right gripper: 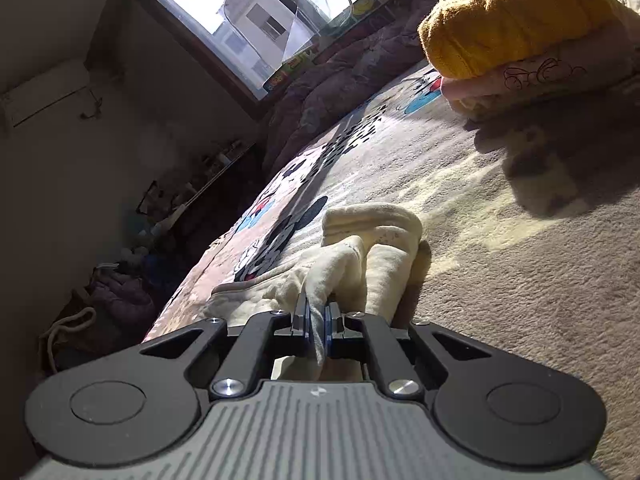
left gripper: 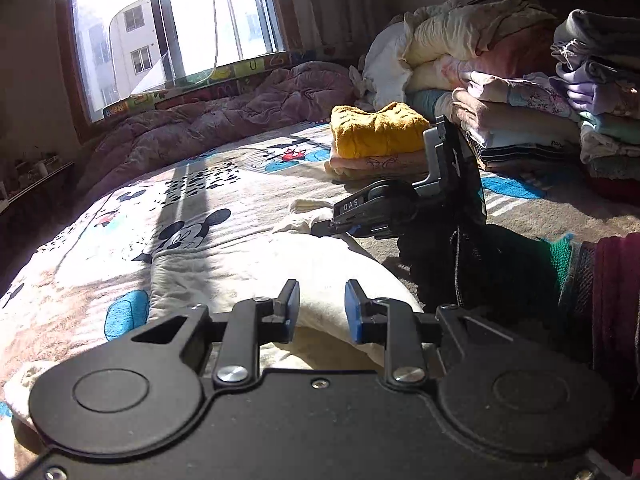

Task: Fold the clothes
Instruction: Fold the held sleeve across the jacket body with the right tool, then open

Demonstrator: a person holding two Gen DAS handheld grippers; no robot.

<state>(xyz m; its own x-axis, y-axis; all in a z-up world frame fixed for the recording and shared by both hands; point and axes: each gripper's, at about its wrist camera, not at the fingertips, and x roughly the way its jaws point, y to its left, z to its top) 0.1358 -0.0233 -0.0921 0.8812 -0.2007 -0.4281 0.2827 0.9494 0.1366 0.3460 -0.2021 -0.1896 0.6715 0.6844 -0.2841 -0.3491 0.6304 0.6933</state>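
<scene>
Cream garment point(left gripper: 256, 272) rumpled on bed point(left gripper: 120, 208); right gripper point(right gripper: 317, 318) pinches its fold, left gripper point(left gripper: 322, 306) parted, empty. Window point(left gripper: 176, 20) beyond.

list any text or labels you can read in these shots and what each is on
"DAS" on a white label on the right gripper body.
"U" on a tile of the colourful mat under the window.
"Pa…", cut off, on a folded garment in the clothes pile.
The mat's other tiles are too blurred to read.

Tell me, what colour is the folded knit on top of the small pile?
Mustard yellow folded knit, clearest in the right wrist view.
</scene>
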